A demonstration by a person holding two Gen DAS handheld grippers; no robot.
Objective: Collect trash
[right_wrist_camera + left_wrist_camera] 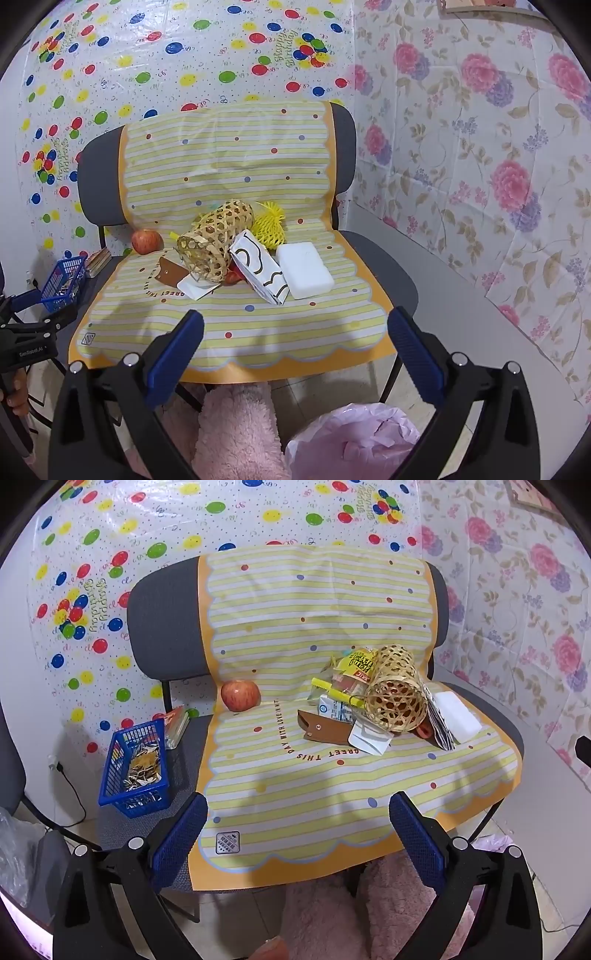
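Two blue-padded tools, the left tool and the right tool, hover spread wide and empty over the near edge of a yellow striped plastic sheet draped on a grey chair. Trash lies piled mid-seat: a woven bamboo basket on its side, a white foam block to its right, and a red apple apart on the left. A pink-lined bin stands near right.

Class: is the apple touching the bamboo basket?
Apart. The left wrist view shows bare striped mat between the apple and the bamboo basket.
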